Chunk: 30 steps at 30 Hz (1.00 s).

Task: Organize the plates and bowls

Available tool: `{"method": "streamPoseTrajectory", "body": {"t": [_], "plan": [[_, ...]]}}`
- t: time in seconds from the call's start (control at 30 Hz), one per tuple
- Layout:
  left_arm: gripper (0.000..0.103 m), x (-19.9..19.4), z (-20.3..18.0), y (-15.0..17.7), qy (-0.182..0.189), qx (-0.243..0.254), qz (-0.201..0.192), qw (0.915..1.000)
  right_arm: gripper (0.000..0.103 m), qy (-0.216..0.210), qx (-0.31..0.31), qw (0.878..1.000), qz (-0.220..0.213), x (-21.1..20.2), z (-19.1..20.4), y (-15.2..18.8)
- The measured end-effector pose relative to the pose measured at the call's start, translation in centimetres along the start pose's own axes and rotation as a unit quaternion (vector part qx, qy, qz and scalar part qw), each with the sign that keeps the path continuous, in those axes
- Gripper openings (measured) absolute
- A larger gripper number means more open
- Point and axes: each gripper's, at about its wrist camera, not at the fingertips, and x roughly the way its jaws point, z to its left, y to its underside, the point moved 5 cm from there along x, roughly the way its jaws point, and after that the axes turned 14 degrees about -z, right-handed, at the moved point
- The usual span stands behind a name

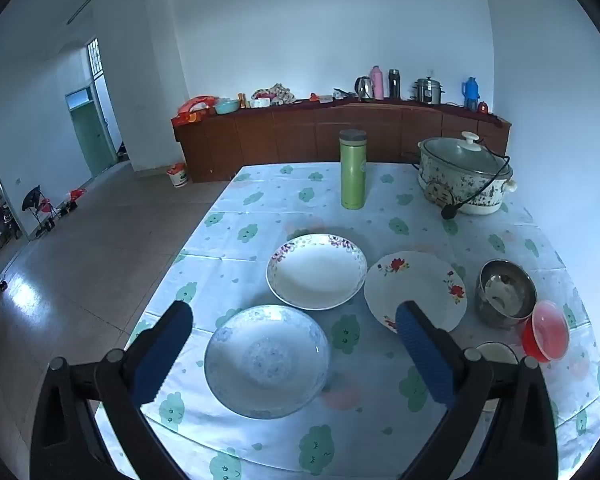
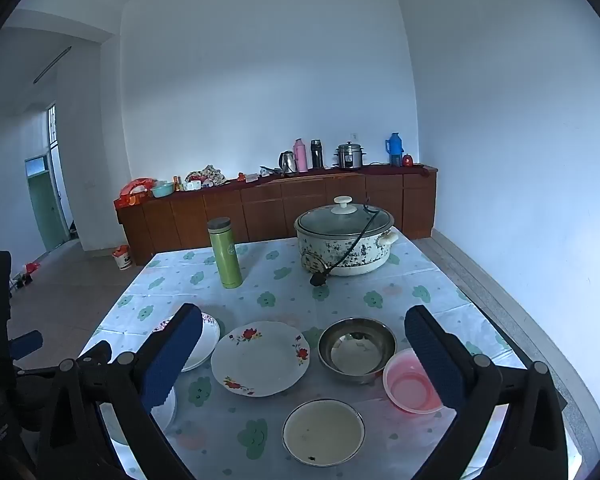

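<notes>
Both the left tool (image 1: pixel 294 322) and the right tool (image 2: pixel 304 322) gape wide, holding nothing, above the desk (image 1: pixel 260 208). The green flask (image 1: pixel 353 169) and the floral pot (image 2: pixel 345 240) stand far; any writing is too blurred to read.

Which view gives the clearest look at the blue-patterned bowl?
The left wrist view: the blue-patterned bowl sits whole and unobstructed on the tablecloth, between the open left gripper fingers. In the right wrist view only a sliver of it shows, at the lower left behind that gripper's left finger.
</notes>
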Motion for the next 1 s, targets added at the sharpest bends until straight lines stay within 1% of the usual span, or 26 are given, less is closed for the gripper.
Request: {"method": "streamPoseTrajectory", "body": {"t": [0.27,0.4,0.47,0.63,1.0], "plan": [[0.103,0.0,-0.3,0.4,0.0,-0.004,0.013,0.9999,0.102,0.001,-0.001,1.0,0.001,0.1,-0.1,0.0],[0.103,-0.5,-0.6,0.1,0.006,0.0,0.007,1.0,0.102,0.002,-0.004,1.0,0.002,0.1,0.1,0.0],[0.103,0.0,-0.5,0.4,0.01,-0.002,0.008,0.9999,0.102,0.002,-0.003,1.0,0.003,0.1,0.0,0.0],[0.103,-0.3,-0.7,0.4,0.01,0.002,0.004,0.9999,0.102,0.002,-0.003,1.0,0.003,0.0,-0.1,-0.1],[0.103,-0.4,-1.1,0.7,0.019,0.003,0.008,0.9998,0.102,0.006,-0.006,1.0,0.01,0.3,-0.4,0.0]]}}
